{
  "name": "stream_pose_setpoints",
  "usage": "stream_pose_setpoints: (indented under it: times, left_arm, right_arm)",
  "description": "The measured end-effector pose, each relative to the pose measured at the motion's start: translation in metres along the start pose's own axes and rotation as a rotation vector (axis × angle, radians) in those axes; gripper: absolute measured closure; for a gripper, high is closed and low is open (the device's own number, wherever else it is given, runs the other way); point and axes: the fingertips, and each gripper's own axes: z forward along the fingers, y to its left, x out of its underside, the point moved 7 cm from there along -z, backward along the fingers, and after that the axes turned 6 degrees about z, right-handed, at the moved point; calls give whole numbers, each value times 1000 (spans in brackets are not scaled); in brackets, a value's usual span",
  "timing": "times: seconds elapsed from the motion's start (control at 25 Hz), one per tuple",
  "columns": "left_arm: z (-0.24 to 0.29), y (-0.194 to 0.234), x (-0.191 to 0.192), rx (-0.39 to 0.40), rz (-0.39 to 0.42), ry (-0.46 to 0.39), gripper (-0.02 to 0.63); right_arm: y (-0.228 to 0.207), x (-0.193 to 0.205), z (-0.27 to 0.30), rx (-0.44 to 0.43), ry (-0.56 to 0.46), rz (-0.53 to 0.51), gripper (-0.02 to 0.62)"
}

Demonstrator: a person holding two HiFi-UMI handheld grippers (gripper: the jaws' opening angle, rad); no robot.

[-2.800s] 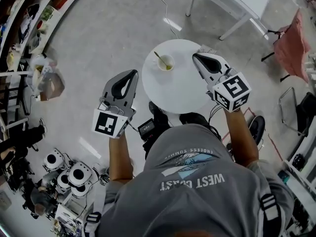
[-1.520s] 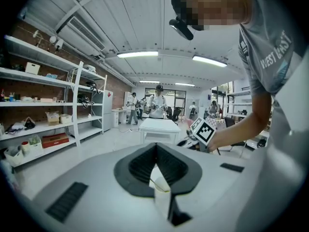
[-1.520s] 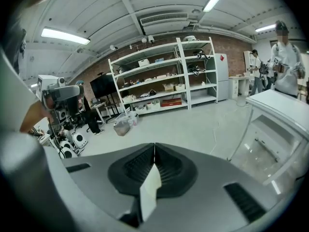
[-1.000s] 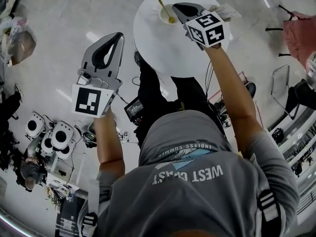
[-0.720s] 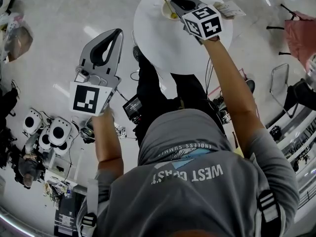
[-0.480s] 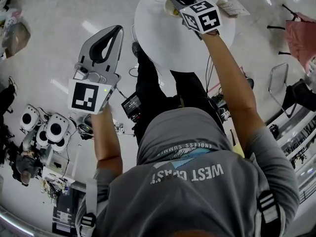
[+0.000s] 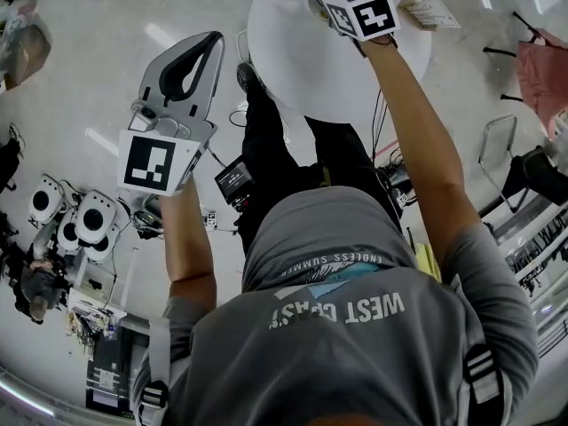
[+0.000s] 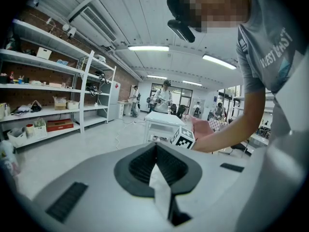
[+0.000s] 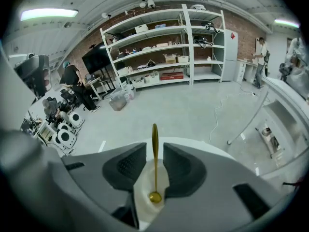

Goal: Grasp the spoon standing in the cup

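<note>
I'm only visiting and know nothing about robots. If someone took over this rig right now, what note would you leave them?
The right gripper: jaws have just been opening and stand apart, one on each side of the spoon handle, not pressing it.
The left gripper: shut, empty, held over the floor beside the table.
Things: the spoon stands in the cup on the round table.
Done: the right gripper is lined up over the cup.
Left: close on the handle to grasp the spoon.
</note>
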Motion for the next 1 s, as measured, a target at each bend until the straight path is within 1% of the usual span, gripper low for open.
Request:
stream_pose_setpoints:
  times: [0.12,0.2,0.24,0.28,0.68,0.84,1.0]
  left_arm:
    - [-1,0,-2,5,-1,-15,601]
    - [-2,1,0,5,10,-9,601]
    - [-2,1,0,2,14,-2,601]
    - [-3,1,-1,-1,15,4,601]
    - [-8,-2,-19,1,29,-38,601]
    - [-14,-5,-24,-8,53,-14,601]
    - [-23,-10,-35,-10,76,-27,601]
  right_arm:
    - [0,0,4,11,23,-10,489]
    - [0,0,5,14,28,-16,498]
    - [0,0,4,17,28,-19,522]
    - [0,1,4,20,26,-22,562]
    - [5,-4,-23,40,-29,-23,568]
    - [8,-7,-47,52,-66,-22,568]
    - [14,-13,-74,71,-124,-18,568]
